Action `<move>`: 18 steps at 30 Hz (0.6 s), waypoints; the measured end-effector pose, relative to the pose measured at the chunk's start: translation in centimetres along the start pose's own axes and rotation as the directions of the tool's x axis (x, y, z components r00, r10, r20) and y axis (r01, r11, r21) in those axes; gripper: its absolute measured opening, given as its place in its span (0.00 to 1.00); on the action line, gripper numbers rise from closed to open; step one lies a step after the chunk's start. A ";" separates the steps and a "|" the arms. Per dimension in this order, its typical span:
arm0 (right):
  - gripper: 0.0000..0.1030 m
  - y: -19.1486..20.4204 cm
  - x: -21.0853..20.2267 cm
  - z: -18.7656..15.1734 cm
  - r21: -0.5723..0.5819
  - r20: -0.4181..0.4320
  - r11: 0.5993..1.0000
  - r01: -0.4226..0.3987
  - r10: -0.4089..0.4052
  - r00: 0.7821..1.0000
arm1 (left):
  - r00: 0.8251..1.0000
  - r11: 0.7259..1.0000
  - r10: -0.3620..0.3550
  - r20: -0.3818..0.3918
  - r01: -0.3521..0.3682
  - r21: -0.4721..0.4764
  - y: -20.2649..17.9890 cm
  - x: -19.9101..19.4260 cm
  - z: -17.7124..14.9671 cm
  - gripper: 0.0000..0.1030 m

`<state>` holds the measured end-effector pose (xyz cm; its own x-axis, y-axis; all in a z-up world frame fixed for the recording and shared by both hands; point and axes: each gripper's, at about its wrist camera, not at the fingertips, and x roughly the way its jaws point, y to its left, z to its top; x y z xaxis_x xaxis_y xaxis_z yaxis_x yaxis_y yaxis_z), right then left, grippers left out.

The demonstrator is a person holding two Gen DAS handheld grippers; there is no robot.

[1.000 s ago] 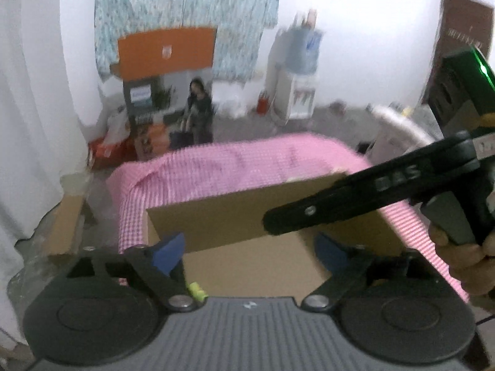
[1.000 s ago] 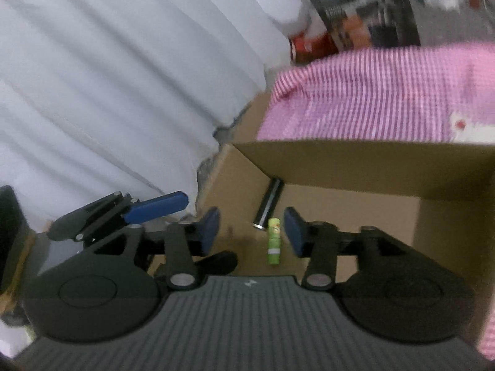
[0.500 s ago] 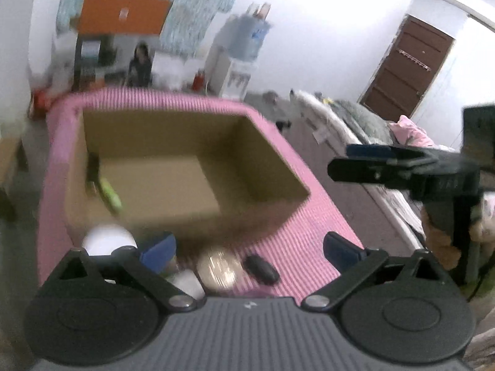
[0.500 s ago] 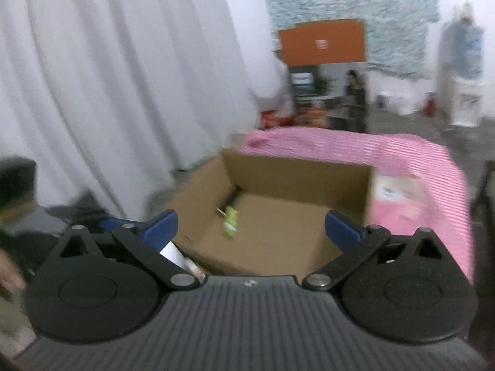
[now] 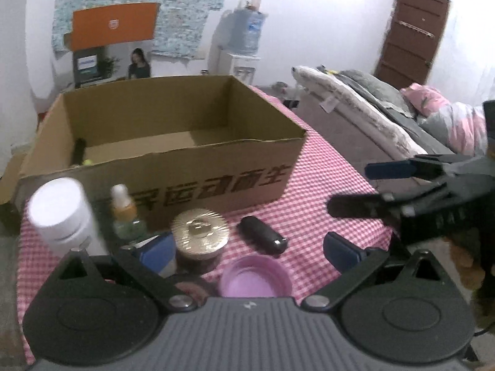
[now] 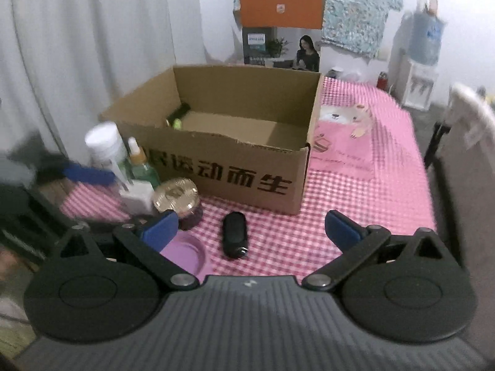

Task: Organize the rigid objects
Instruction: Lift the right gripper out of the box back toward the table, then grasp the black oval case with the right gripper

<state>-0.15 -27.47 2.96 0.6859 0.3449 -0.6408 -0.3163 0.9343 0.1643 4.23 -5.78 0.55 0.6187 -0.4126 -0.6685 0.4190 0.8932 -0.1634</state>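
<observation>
Two grippers that hung over the open brown cardboard box (image 5: 161,167) a second ago now sit on its near side, above the pink checked cloth (image 6: 355,191). The right gripper (image 6: 250,232) looked down into the box then, its jaws narrow over a green tube; they have just been opening, stand wide, and nothing is between them. The left gripper (image 5: 247,250) saw only the box wall and the other tool across it; its jaws have opened a little further, are also spread wide, and grip nothing.

Inside the box, against its left wall, a dark cylinder (image 6: 181,112) and the green tube (image 6: 177,122) show only in part behind the front wall. In front of the box, at its left corner, stand a white round-capped bottle (image 5: 60,213) and a small green dropper bottle with an amber neck (image 5: 125,213), both blurred. A white block (image 6: 137,196) just beside them shows only in the right wrist view. A gold-lidded round jar (image 5: 199,238) sits in front of the box, half behind the left gripper's blue pad. A black oblong fob (image 6: 235,235) lies right of the jar, clear of the box. A purple round lid (image 5: 255,278) lies nearest, cut off by each gripper's body. Right of the box, the right gripper's fingers reach into the left wrist view, blurred.
</observation>
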 end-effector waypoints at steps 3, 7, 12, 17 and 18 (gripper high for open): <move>0.99 -1.8 0.0 -0.6 0.110 0.005 0.994 -0.024 0.023 1.000 | 1.000 0.999 0.014 -0.021 -0.013 0.050 -1.3 1.3 0.3 0.99; 0.99 -4.0 1.0 -0.9 0.223 -0.002 0.973 -0.066 0.068 0.998 | 0.997 0.994 0.023 -0.073 -0.015 0.107 -2.8 3.5 0.2 0.99; 0.92 -5.9 3.5 -1.1 0.339 -0.030 0.928 -0.152 0.172 0.985 | 0.991 0.987 0.032 -0.132 -0.011 0.157 -3.8 6.0 0.4 0.92; 0.66 -7.4 6.4 -1.4 0.462 -0.077 0.859 -0.219 0.285 0.955 | 0.981 0.978 0.054 -0.187 -0.014 0.210 -4.6 8.0 0.7 0.80; 0.61 -7.5 7.0 -1.5 0.478 -0.087 0.849 -0.226 0.302 0.949 | 0.979 0.975 0.059 -0.196 -0.015 0.220 -4.8 8.3 0.6 0.80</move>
<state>5.99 -32.21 -3.87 0.4981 0.6019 -0.6242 -0.1105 0.7580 0.6428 7.80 -13.61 -3.76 0.5002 -0.3158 -0.8063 0.5456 0.8380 0.0103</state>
